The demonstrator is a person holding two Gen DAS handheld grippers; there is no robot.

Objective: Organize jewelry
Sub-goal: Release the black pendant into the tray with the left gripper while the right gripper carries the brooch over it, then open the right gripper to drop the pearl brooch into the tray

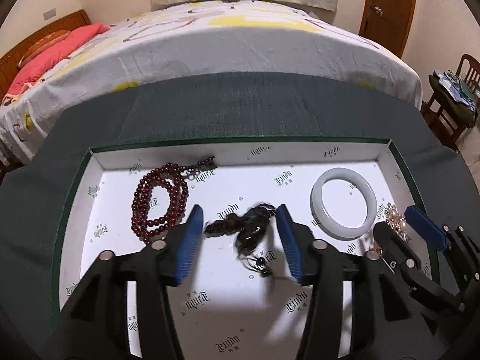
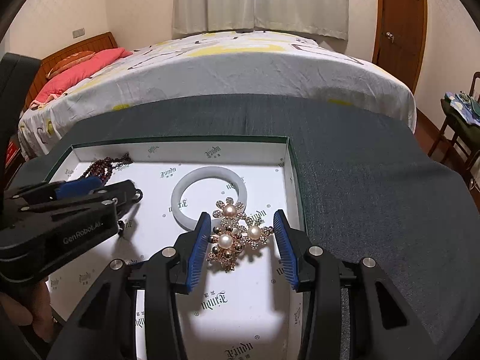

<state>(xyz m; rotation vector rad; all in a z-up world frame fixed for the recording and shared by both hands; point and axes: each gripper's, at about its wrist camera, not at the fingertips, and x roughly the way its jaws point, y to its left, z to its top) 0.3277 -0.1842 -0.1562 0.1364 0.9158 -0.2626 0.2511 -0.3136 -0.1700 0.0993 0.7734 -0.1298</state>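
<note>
Bedroom setting: bed [image 1: 240, 48] with a white and yellow patterned sheet, pink pillow [image 1: 57, 51] at its left, wooden door [image 2: 402, 24] at far right. Dark green cloth [image 1: 228, 108] covers the work surface in front.

Shallow green-edged box [image 1: 99, 162] with white printed lining sits on the cloth. Inside, left to right: dark red bead necklace [image 1: 159, 198] coiled near the back left corner; dark bead string [image 1: 246, 231], blurred, near the middle; pale jade bangle [image 2: 210, 201] lying flat; pearl flower brooch [image 2: 237, 237] near the right wall.

Left gripper [image 1: 240, 240]: jaws apart, blue pads on either side of the dark bead string, no contact visible.

Right gripper [image 2: 241, 243]: jaws apart, straddling the pearl flower brooch. Left pad sits just beside the brooch's edge; cannot tell if it touches. Right pad stands clear.
</note>
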